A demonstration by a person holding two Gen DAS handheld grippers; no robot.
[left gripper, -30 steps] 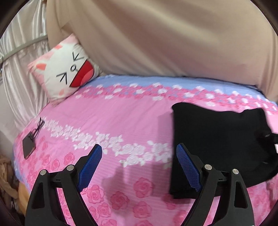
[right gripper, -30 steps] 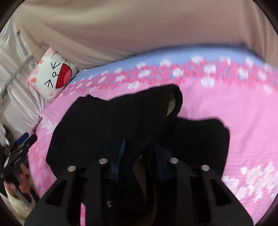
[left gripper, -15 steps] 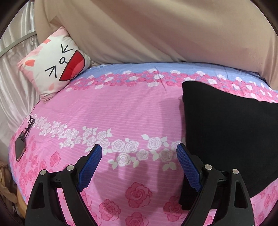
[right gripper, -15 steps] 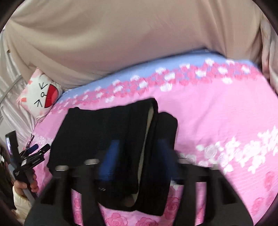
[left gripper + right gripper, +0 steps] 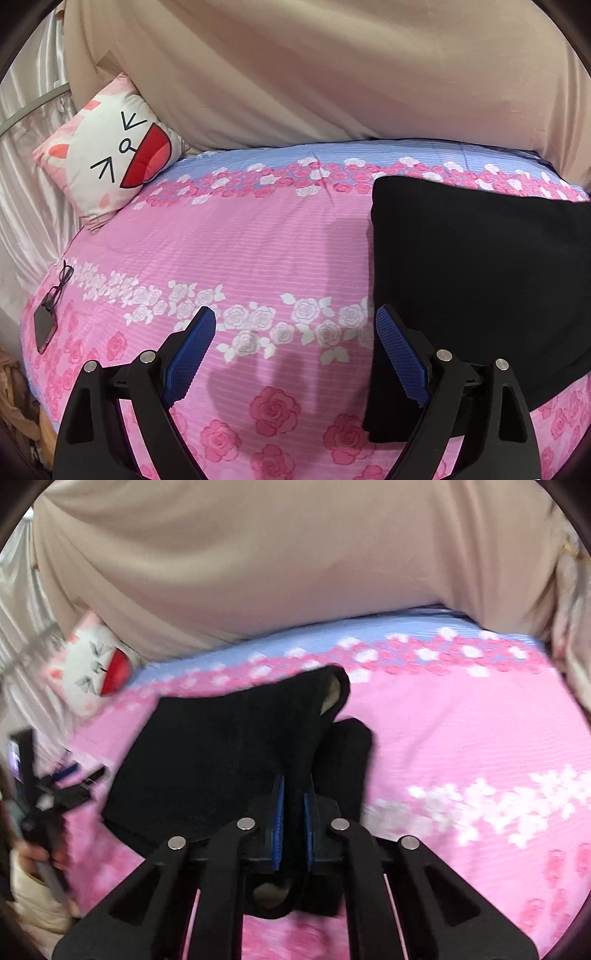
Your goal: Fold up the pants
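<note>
Black pants (image 5: 229,746) pinched inside the right gripper (image 5: 293,812)

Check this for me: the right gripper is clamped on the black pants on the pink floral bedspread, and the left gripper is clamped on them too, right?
Not quite. The right gripper is shut on the black pants, but the left wrist view shows the left gripper open over the pink floral bedspread, holding nothing.

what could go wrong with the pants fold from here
1. The right gripper pinches only a narrow ridge of the black pants; pulling may slip it free or drag the layers askew.
2. The left gripper is open over bare bedsheet, so nothing pins the far edge.
</note>
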